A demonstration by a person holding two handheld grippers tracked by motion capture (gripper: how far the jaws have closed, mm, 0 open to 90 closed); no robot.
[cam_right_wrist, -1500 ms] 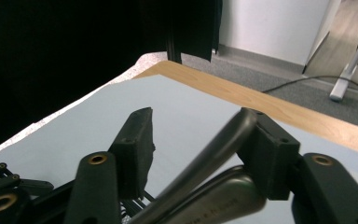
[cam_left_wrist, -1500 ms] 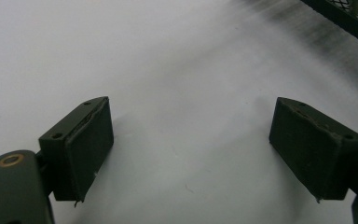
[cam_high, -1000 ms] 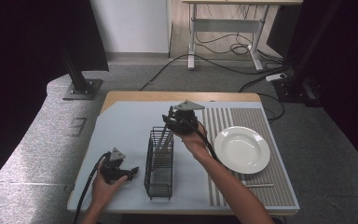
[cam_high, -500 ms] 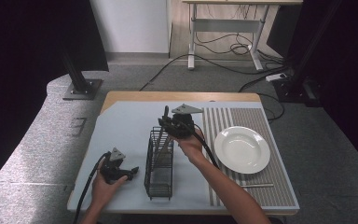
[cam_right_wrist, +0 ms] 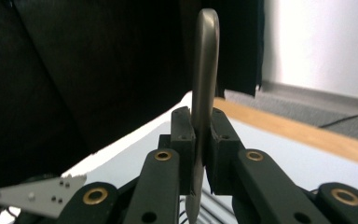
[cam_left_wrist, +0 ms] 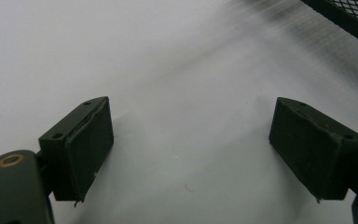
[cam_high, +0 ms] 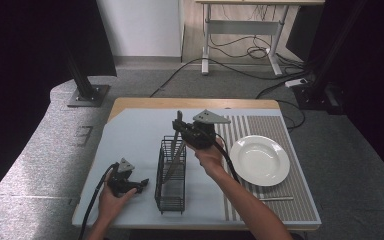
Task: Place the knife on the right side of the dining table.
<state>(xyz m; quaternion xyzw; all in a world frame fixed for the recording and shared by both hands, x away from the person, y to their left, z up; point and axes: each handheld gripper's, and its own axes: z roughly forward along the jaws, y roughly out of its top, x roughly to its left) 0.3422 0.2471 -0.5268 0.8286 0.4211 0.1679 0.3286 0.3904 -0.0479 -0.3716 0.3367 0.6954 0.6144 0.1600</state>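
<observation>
The right claw (cam_high: 179,131) is clamped on the handle of a utensil (cam_right_wrist: 204,70), pads pinching the flat metal from both sides just after closing in on it, and the work in hand looks like drawing it up and out of the rack (cam_high: 170,175). To do this well, I'd say pull along the line of the handle rather than straight up: the utensil (cam_high: 176,159) leans in the rack's far end, its working end down among the wires, and a sideways tug could snag it or drag the light rack across the tabletop (cam_high: 130,135). Keep the grip firm too, since the smooth handle could pivot between the pads. The left claw (cam_high: 141,184) rests near the tabletop's left front corner, just beside the rack, jaws wide apart with nothing between them; it could steady the rack if it shifts. The utensil itself is slim, dull silver metal with a rounded handle tip poking above the pads; whether it ends in a blade or tines I cannot tell. A plate (cam_high: 260,160) sits toward the right edge.
</observation>
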